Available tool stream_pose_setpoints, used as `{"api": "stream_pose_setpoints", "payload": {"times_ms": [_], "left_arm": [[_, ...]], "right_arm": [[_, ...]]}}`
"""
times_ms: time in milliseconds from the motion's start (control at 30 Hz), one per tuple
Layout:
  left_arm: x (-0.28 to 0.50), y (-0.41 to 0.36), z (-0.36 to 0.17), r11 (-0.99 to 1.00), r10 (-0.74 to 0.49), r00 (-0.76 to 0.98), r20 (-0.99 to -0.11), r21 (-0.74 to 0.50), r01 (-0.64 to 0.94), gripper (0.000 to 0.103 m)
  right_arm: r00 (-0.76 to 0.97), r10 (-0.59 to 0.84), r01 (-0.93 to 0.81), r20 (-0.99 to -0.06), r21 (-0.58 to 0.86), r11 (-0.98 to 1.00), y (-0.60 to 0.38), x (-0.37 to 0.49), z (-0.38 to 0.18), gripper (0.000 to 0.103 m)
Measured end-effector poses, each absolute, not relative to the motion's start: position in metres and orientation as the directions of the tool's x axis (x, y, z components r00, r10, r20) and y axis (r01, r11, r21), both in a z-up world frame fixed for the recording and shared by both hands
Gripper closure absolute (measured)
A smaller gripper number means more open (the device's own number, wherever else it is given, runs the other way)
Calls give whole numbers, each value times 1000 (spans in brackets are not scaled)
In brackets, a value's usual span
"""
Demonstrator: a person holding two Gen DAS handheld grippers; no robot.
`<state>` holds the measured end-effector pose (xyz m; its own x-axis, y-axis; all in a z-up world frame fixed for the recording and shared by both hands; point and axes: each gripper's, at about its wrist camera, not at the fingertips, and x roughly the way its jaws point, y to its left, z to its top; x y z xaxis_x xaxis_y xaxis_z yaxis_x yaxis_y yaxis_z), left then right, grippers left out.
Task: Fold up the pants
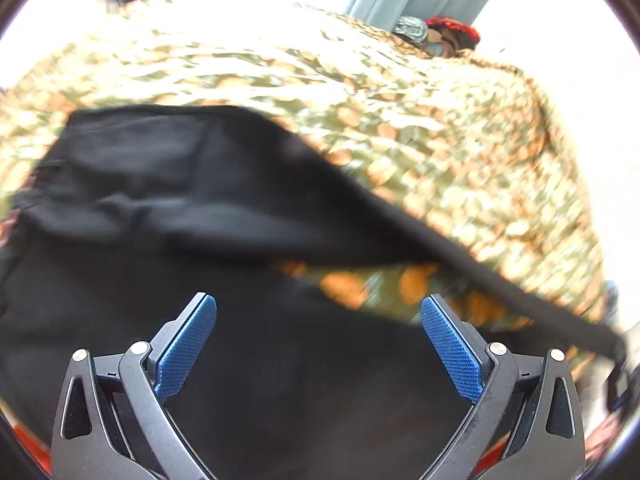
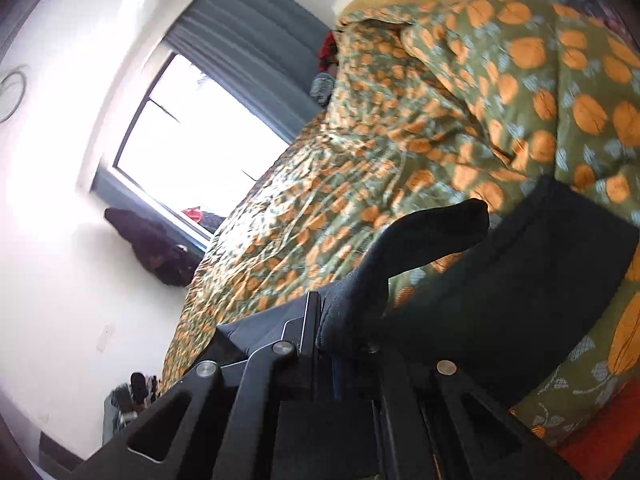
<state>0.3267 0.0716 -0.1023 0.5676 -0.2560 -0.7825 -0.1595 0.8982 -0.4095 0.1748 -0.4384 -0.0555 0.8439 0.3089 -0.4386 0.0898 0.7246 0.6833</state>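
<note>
The black pants [image 1: 160, 184] lie across a green bedspread with orange leaves [image 1: 400, 100]. One edge of them is pulled up into a taut strip that runs toward the lower right. My left gripper [image 1: 318, 302] hovers over the dark cloth, open wide, its blue pads [image 1: 188, 344] bare with nothing between them. In the right wrist view my right gripper [image 2: 320, 308] is shut on a bunched fold of the pants [image 2: 520, 272]. That fold is raised off the bedspread [image 2: 400, 120], and a loose corner of the cloth sticks up past the fingers.
Blue-grey curtains [image 2: 248, 40] and a bright window [image 2: 192, 132] stand beyond the bed. Red and teal items [image 1: 440, 34] sit at the bed's far edge. A dark heap [image 2: 156, 248] lies below the window. An orange-red surface [image 2: 600, 452] shows beside the bed.
</note>
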Motion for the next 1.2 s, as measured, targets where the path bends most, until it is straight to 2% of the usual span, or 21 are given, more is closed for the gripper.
{"api": "stream_pose_setpoints", "payload": {"times_ms": [100, 333, 367, 400, 433, 500, 600, 700, 767, 833, 900, 933, 1000, 1100, 1133, 1200], "left_arm": [[376, 87, -106, 841, -338, 549, -764, -507, -187, 1], [424, 110, -140, 792, -316, 496, -809, -512, -331, 5], [427, 112, -141, 792, -315, 496, -809, -512, -332, 16], [428, 114, -141, 791, -324, 494, -807, -517, -328, 40], [427, 117, -141, 788, -338, 485, -807, -524, -323, 53], [426, 121, -140, 800, -310, 473, -825, -495, -338, 97], [412, 135, -123, 783, -289, 519, -804, -511, -354, 97], [382, 141, -72, 789, -250, 635, -731, -534, -304, 97], [345, 143, -37, 813, -190, 722, -665, -519, -264, 97], [301, 140, -22, 849, -119, 771, -626, -467, -248, 96], [266, 130, -41, 879, -59, 748, -661, -389, -275, 95], [252, 121, -65, 886, -53, 708, -704, -361, -292, 95], [235, 100, -123, 890, -77, 588, -805, -322, -323, 95], [218, 62, -169, 923, -71, 501, -863, -246, -294, 96], [215, 50, -169, 937, -57, 506, -861, -222, -271, 96], [216, 31, -162, 958, -68, 507, -859, -198, -208, 96]], "right_arm": [[838, 369, -19, -402, 655, 756, -430, 156, -27, 99], [808, 505, -222, -305, 636, 739, -430, 110, 9, 99], [797, 526, -249, -298, 631, 735, -431, 105, 13, 99], [789, 535, -264, -304, 618, 740, -431, 101, 15, 99], [782, 536, -270, -320, 600, 753, -432, 100, 15, 99], [767, 527, -249, -367, 586, 771, -440, 107, 6, 99], [758, 473, -161, -449, 573, 803, -460, 134, -20, 99], [744, 381, -100, -549, 473, 876, -473, 181, -40, 99], [768, 357, -125, -532, 423, 897, -474, 203, -27, 99], [797, 383, -191, -467, 407, 893, -474, 214, -5, 99], [786, 411, -229, -462, 400, 888, -476, 223, -1, 98], [756, 414, -220, -507, 399, 890, -476, 230, -11, 98], [658, 349, -119, -667, 365, 923, -489, 241, -58, 98], [420, 233, 103, -877, 301, 948, -524, 244, -154, 98], [360, 263, 170, -895, 340, 925, -538, 244, -172, 98], [441, 225, 225, -869, 350, 909, -554, 239, -160, 98]]}}
